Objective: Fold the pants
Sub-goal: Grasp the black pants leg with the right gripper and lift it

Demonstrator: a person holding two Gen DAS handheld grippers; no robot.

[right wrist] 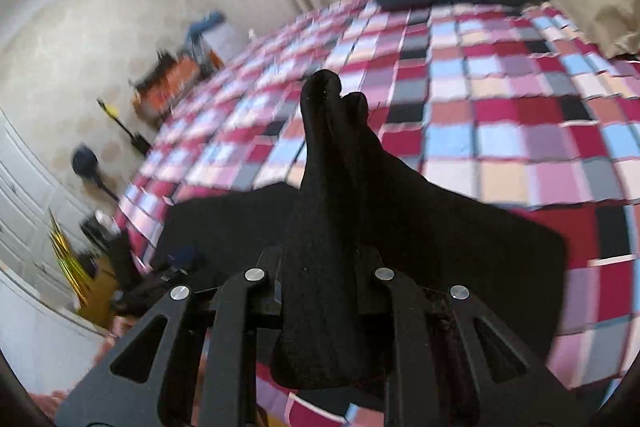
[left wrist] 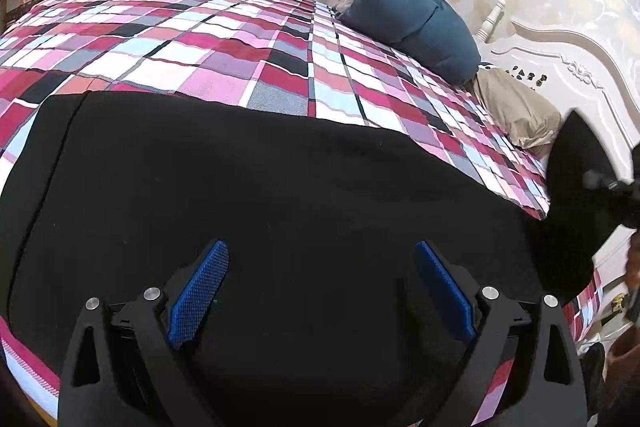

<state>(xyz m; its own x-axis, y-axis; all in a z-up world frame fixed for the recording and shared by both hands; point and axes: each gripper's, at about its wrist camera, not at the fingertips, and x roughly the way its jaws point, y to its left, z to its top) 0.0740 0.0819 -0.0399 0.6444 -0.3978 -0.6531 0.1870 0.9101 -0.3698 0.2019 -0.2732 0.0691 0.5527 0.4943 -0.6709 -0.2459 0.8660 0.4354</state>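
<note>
Plaid-covered bed (left wrist: 248, 39) carries black pants (left wrist: 256, 195) along its near edge. Left gripper (left wrist: 320, 291) fingers spread, empty, above them. Right gripper (right wrist: 324, 267) fingers clamp a lifted pants end. Fold barely begun.

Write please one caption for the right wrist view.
Right tongs shut on black pants, lifting one end above the checkered bedspread.
</note>
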